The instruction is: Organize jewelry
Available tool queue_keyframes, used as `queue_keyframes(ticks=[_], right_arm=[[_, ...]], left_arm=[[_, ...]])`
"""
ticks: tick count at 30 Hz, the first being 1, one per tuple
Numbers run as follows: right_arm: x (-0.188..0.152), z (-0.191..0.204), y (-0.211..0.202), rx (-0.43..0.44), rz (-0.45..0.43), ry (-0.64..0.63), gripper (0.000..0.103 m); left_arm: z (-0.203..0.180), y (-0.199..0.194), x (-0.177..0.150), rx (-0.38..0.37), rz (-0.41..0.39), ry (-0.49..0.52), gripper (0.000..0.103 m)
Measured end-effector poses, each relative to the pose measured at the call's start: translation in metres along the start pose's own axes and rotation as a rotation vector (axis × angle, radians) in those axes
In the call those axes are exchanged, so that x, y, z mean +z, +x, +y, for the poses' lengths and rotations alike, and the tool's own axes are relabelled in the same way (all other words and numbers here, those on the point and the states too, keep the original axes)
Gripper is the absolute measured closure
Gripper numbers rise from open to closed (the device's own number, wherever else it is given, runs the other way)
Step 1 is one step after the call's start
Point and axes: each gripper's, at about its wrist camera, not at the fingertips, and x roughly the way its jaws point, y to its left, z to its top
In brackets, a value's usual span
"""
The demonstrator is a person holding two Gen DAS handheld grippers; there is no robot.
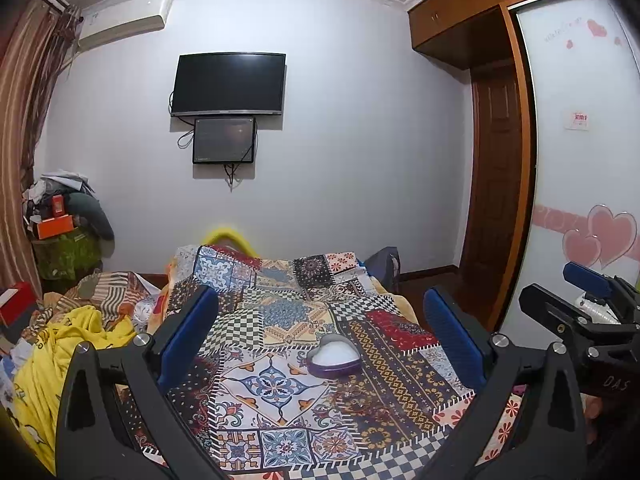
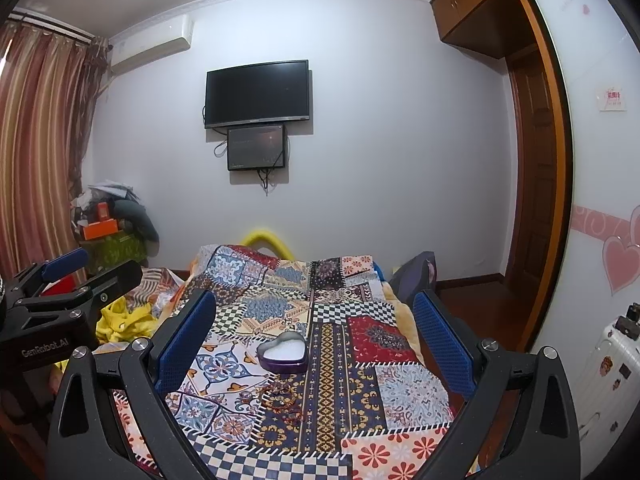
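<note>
I held both tools spread wide and empty above the bed (image 1: 280, 280). My left tool (image 1: 320, 336) and right tool (image 2: 316, 340) each framed the heart-shaped box (image 1: 335, 356), which sat open on the patchwork cover, white lining up. The jewelry (image 2: 282, 398) lay tangled just nearer to me than the box, ahead and below both tools, neither clearly closer. I judged I had to reach down and forward. Against the busy pattern, I could not separate the pieces or find a long axis.
</note>
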Motion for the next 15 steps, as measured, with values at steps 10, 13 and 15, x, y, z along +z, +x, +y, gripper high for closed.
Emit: queue_keyframes(ticks=[10,13,15], right_arm=[[0.0001,-0.0025,0.0023,0.001,0.012,0.002,0.005],[0.0008,-0.0028,0.0026,0.003,0.012,0.0,0.005],[0.0008,-0.0031,0.0027,0.003,0.012,-0.001,0.005]], left_arm=[[-0.0013,0.0028,-0.0024,-0.002,0.01,-0.003,0.0],[-0.0007,0.0037,-0.0023,-0.003,0.013,-0.003,0.0],[-0.0003,0.0043,-0.002,-0.005,0.015,-0.004,0.0]])
